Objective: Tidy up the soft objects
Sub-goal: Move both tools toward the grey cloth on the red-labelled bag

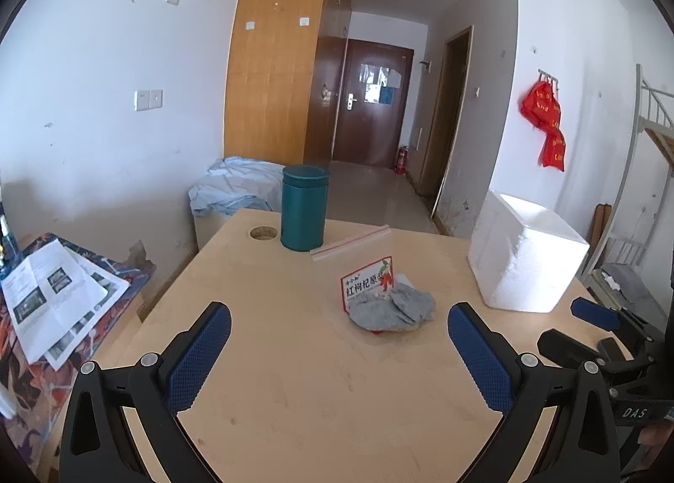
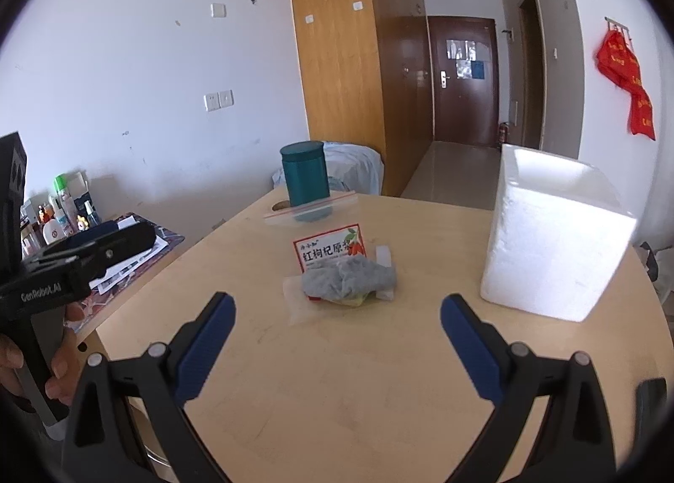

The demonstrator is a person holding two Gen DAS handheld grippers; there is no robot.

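Grey crumpled cloth (image 1: 391,308) atop red-labelled packet (image 1: 367,283), partly hiding it, mid wooden table (image 1: 295,377). Teal cylindrical canister (image 1: 304,207) and white foam box (image 1: 526,255) behind. Left gripper (image 1: 339,339), right gripper (image 2: 337,331): jaws apart, holding nothing.

We see the right gripper (image 2: 336,316) with jaws spread wide above the wooden table (image 2: 379,377). Beyond it lies a crumpled grey cloth (image 2: 349,281) on a red-labelled packet (image 2: 328,249). Right of the cloth stands a white foam box (image 2: 552,238); behind it, a teal canister (image 2: 306,179).
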